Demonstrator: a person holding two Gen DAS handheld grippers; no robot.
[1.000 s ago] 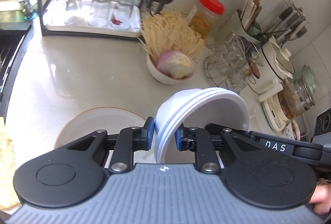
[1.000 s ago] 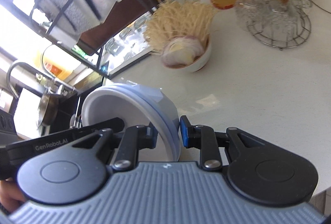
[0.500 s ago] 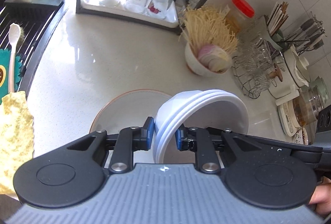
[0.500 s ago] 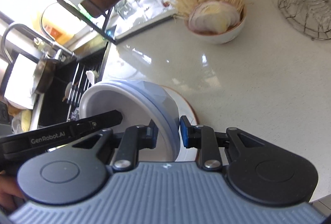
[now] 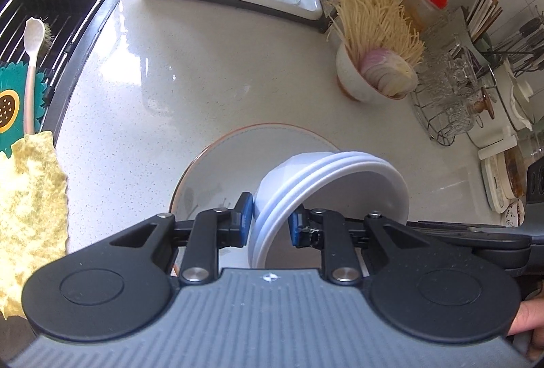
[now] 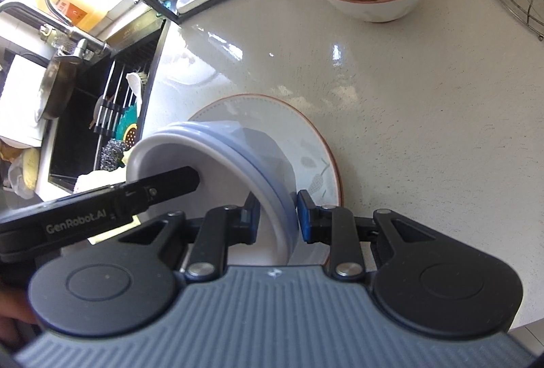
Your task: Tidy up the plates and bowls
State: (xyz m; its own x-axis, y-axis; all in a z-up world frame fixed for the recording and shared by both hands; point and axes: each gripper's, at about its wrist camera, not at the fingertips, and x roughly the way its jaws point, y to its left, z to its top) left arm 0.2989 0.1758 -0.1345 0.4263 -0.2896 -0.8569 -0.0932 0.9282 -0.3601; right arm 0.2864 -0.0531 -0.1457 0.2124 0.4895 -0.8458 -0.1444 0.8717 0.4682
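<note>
Two grippers hold the bowls over the plate.

The left gripper (image 5: 270, 222) and right gripper (image 6: 278, 218) each pinch the tipped stack of bowls (image 5: 326, 184) by its rim, above the plate (image 5: 221, 171); the noodle bowl (image 5: 374, 75) sits at 2 o'clock.

right gripper (image 6: 278, 218) — you are pinching the rim of the stacked white bowls (image 6: 217, 160) | bowls are tilting above the plate (image 6: 306, 143) | left gripper's finger (image 6: 159, 188) is reaching inside them
</note>
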